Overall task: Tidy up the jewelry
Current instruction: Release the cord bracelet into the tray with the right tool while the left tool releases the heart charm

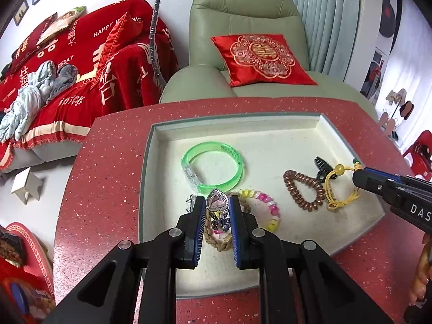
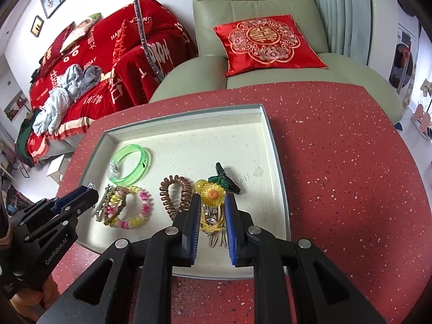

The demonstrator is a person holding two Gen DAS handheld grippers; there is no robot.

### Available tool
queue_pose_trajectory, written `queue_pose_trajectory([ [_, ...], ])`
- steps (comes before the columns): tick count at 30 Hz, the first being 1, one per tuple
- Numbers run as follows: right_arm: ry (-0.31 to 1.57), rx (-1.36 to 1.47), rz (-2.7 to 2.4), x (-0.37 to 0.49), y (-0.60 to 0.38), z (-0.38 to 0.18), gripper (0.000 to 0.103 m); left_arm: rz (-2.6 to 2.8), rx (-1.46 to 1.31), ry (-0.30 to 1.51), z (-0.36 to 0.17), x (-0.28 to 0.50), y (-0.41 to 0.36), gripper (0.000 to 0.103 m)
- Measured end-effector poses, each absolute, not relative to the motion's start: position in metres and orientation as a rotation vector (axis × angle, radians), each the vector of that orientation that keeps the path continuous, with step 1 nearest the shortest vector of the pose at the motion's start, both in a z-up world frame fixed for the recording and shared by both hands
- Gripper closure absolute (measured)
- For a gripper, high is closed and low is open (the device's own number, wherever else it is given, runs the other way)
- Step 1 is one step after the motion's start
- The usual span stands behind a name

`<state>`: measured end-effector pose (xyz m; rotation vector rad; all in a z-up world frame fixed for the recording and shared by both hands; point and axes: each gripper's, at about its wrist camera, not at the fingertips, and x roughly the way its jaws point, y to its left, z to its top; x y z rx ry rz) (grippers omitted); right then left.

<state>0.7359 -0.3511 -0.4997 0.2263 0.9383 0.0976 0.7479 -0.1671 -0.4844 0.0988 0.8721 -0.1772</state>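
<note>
A cream tray (image 1: 146,162) lies on the red speckled table (image 1: 108,162). My left gripper (image 1: 217,205) is shut on a silver heart pendant (image 1: 216,198) with a pink stone, just above a pink-and-yellow bead bracelet (image 1: 270,208) and a braided bracelet (image 1: 216,243). My right gripper (image 2: 212,203) is shut on a yellow sunflower charm (image 2: 213,194) with a yellow cord hanging under it. In the tray also lie a green bangle (image 1: 216,162), a copper spiral hair tie (image 2: 175,191) and a black clip (image 2: 229,181). Each gripper shows in the other's view, right gripper (image 1: 357,176) and left gripper (image 2: 93,193).
A green armchair (image 1: 243,8) with a red cushion (image 1: 259,56) stands behind the table. A sofa under a red blanket (image 1: 81,62) with loose clothes is at the back left. A person's hand (image 2: 40,297) holds the left gripper's handle.
</note>
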Motion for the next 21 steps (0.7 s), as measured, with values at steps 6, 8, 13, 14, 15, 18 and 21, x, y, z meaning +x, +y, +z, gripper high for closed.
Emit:
queue_pose_trajectory([
  [6, 0.972, 0.215, 0.092, 0.741, -0.345, -0.517, 0.084, -0.161, 0.160, 0.874, -0.496, 0.747, -0.177, 0.068],
  [8, 0.979, 0.223, 0.089, 0.742, -0.347, -0.522, 0.084, -0.158, 0.172, 0.876, -0.499, 0.747, -0.178, 0.068],
  [13, 1.000, 0.228, 0.091, 0.744, -0.348, -0.529, 0.083, -0.156, 0.206, 0.891, -0.506, 0.747, -0.181, 0.067],
  [14, 1.006, 0.228, 0.093, 0.744, -0.348, -0.531, 0.083, -0.157, 0.213, 0.894, -0.508, 0.748, -0.182, 0.067],
  [15, 1.008, 0.228, 0.093, 0.744, -0.348, -0.531, 0.083, -0.156, 0.223, 0.898, -0.510, 0.748, -0.184, 0.067],
  [18, 1.012, 0.231, 0.099, 0.743, -0.348, -0.533, 0.083, -0.150, 0.254, 0.887, -0.511, 0.745, -0.187, 0.067],
  [21, 1.013, 0.232, 0.104, 0.742, -0.348, -0.531, 0.071, -0.155, 0.259, 0.891, -0.509, 0.744, -0.189, 0.067],
])
